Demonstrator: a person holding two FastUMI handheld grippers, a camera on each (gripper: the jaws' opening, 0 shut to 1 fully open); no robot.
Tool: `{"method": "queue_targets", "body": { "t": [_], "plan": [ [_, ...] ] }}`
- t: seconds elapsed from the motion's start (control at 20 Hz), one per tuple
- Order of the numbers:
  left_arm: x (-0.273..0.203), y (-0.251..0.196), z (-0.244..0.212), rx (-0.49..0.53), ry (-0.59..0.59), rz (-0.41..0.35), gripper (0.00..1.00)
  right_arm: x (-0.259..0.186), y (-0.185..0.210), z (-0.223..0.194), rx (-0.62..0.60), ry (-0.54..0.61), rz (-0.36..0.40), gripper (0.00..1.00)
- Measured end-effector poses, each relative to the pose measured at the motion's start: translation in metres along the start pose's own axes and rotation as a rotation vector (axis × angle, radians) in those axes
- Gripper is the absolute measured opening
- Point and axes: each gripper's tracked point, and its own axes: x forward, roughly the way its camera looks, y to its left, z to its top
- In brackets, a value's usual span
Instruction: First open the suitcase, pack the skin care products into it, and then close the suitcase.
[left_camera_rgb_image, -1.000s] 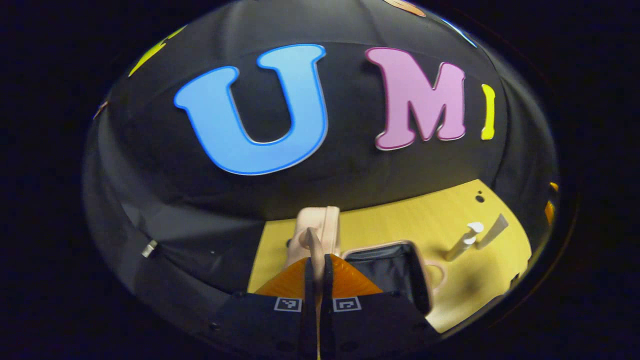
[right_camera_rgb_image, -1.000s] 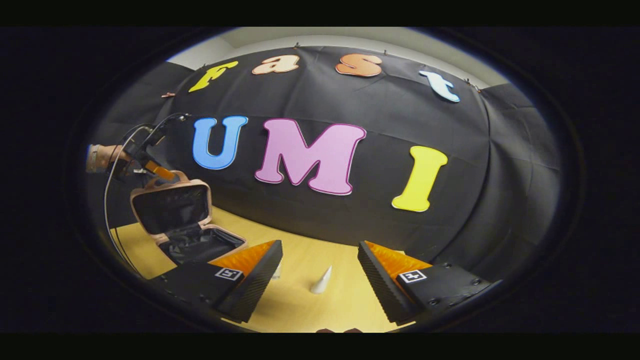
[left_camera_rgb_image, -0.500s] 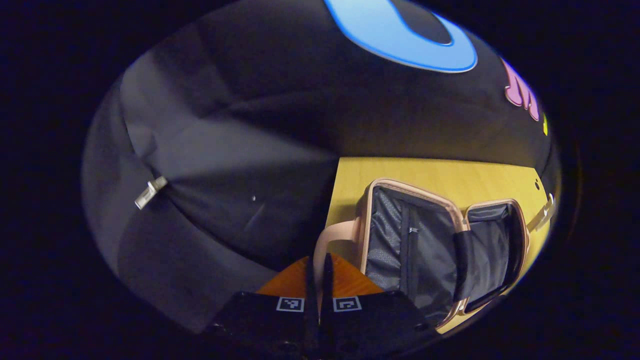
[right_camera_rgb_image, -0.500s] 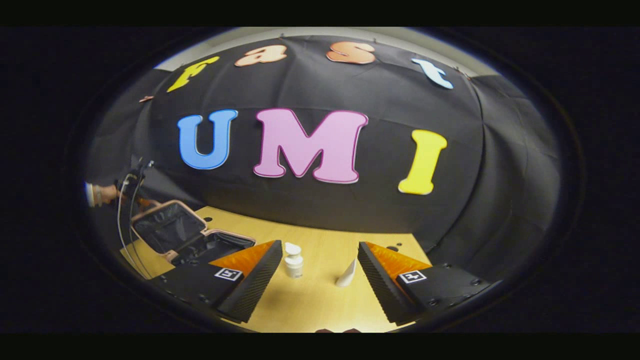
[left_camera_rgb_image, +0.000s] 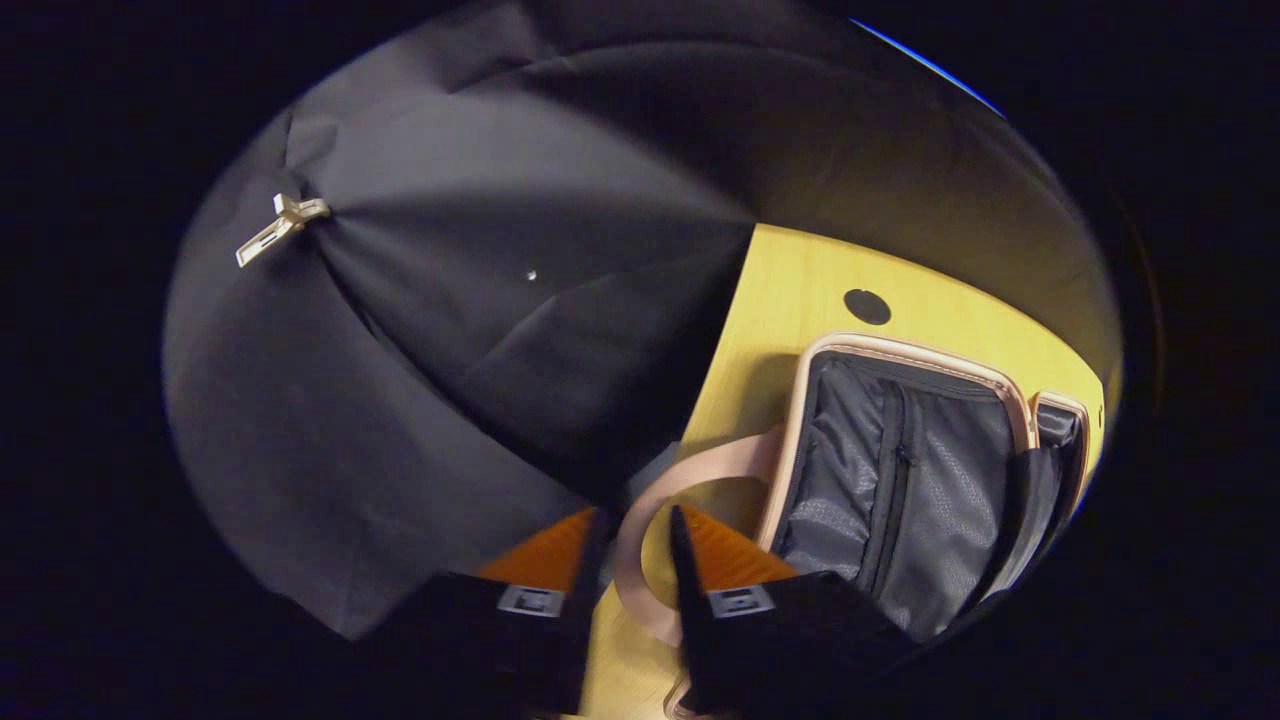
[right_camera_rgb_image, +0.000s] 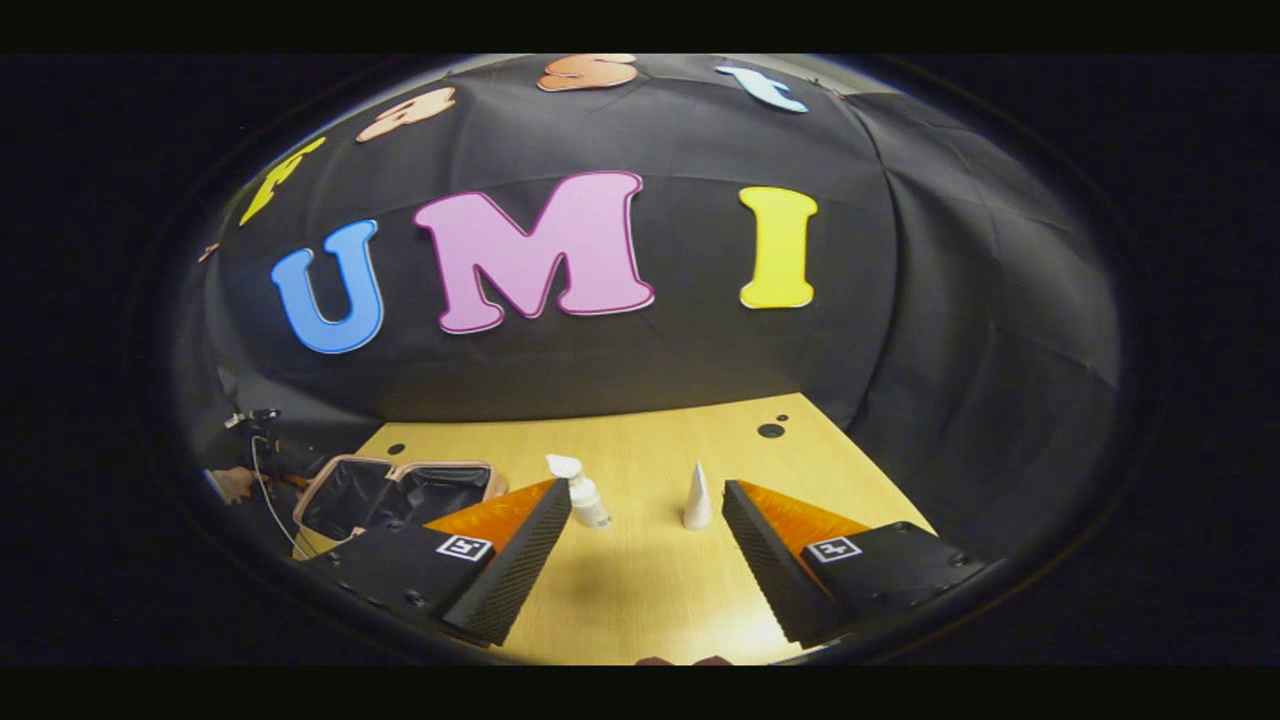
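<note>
now the suitcase (left_camera_rgb_image: 905, 470) lies open on the counter (right_camera_rgb_image: 640, 590). left tongs (left_camera_rgb_image: 632, 520) stand parted around its handle (left_camera_rgb_image: 655, 500); right tongs (right_camera_rgb_image: 645, 495), wide open and empty, face the pump bottle (right_camera_rgb_image: 583, 492) and tube (right_camera_rgb_image: 697, 497).

No readable text, label or number on the suitcase (left_camera_rgb_image: 900, 470) or bottles

Pale pink suitcase (left_camera_rgb_image: 905, 352) with grey lining, yellow wood-grain table (right_camera_rgb_image: 640, 590).

Left claw (left_camera_rgb_image: 632, 545) fingers parted, low, pointing down-forward. Right claw (right_camera_rgb_image: 645, 530) fingers spread wide, level.
</note>
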Motion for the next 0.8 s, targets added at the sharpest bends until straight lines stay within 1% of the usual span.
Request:
{"method": "queue_targets", "body": {
  "t": [0.05, 0.1, 0.15, 0.2, 0.25, 0.3, 0.35, 0.5, 0.6, 0.65, 0.7, 0.8],
  "plan": [
    [-0.008, -0.001, 0.01, -0.025, -0.052, 0.016, 0.68, 0.002, -0.009, -0.005, -0.018, 0.0, -0.016, 0.97],
    [-0.023, -0.015, 0.024, -0.075, -0.126, -0.031, 0.95, 0.005, -0.017, -0.014, -0.022, 0.016, -0.029, 0.98],
    [-0.047, -0.034, 0.04, -0.126, -0.213, -0.097, 0.97, 0.008, -0.024, -0.022, -0.012, 0.03, -0.038, 0.98],
    [-0.073, -0.057, 0.053, -0.169, -0.289, -0.158, 0.97, 0.011, -0.029, -0.03, 0.004, 0.042, -0.042, 0.98],
    [-0.099, -0.09, 0.056, -0.184, -0.332, -0.248, 0.97, 0.015, -0.032, -0.035, 0.014, 0.048, -0.042, 0.98],
    [-0.124, -0.126, 0.051, -0.175, -0.351, -0.333, 0.97, 0.021, -0.035, -0.041, 0.016, 0.056, -0.042, 0.98],
    [-0.144, -0.17, 0.04, -0.132, -0.346, -0.408, 0.97, 0.029, -0.039, -0.049, 0.009, 0.066, -0.041, 0.98],
    [-0.206, -0.296, -0.012, 0.067, -0.343, -0.599, 0.97, 0.056, -0.044, -0.072, -0.002, 0.117, -0.022, 0.98],
    [-0.237, -0.372, -0.049, 0.193, -0.344, -0.711, 0.97, 0.071, -0.046, -0.083, -0.014, 0.139, -0.004, 0.98],
    [-0.248, -0.407, -0.07, 0.259, -0.339, -0.75, 0.96, 0.078, -0.048, -0.088, -0.023, 0.147, -0.002, 0.98],
    [-0.256, -0.437, -0.085, 0.332, -0.344, -0.774, 0.97, 0.084, -0.05, -0.094, -0.023, 0.16, 0.003, 0.98],
    [-0.265, -0.485, -0.115, 0.449, -0.351, -0.768, 0.97, 0.096, -0.051, -0.103, -0.008, 0.184, 0.019, 0.98]
  ]
}}
